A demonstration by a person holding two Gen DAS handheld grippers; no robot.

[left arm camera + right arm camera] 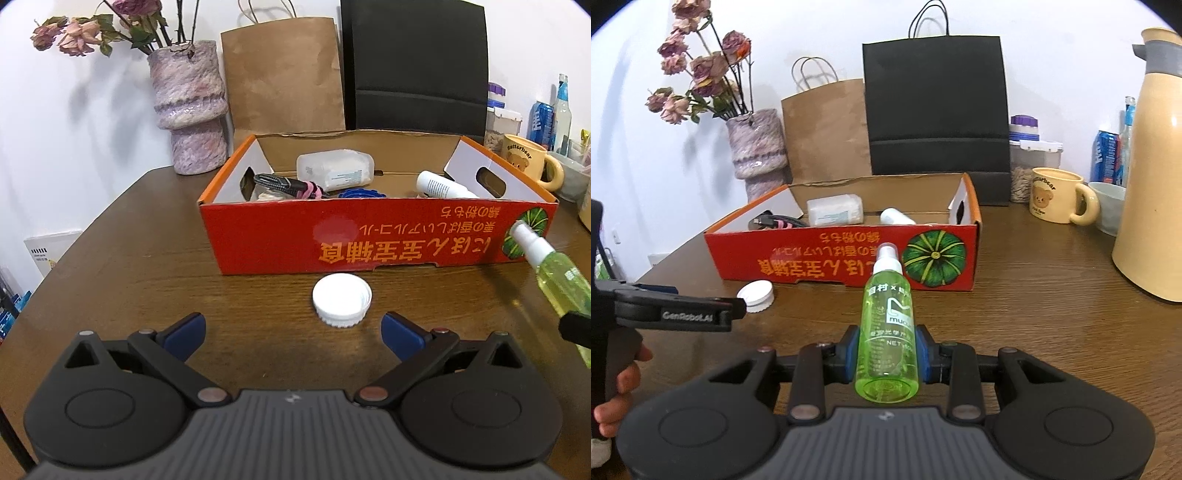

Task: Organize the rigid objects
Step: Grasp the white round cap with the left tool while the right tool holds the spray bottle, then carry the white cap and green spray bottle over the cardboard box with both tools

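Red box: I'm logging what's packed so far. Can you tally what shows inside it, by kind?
White containers: 2
Black cable bundle: 1
Blue toothed lid: 1
Total: 4 visible; the box wall may hide more.

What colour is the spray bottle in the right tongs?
Translucent green spray bottle with a white nozzle; clearest in the right wrist view.

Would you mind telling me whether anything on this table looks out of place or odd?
A loose white cap lies alone on the table in front of the red box, separated from any bottle. The box's printing is upside down from here. Nothing looks spilled or damaged.
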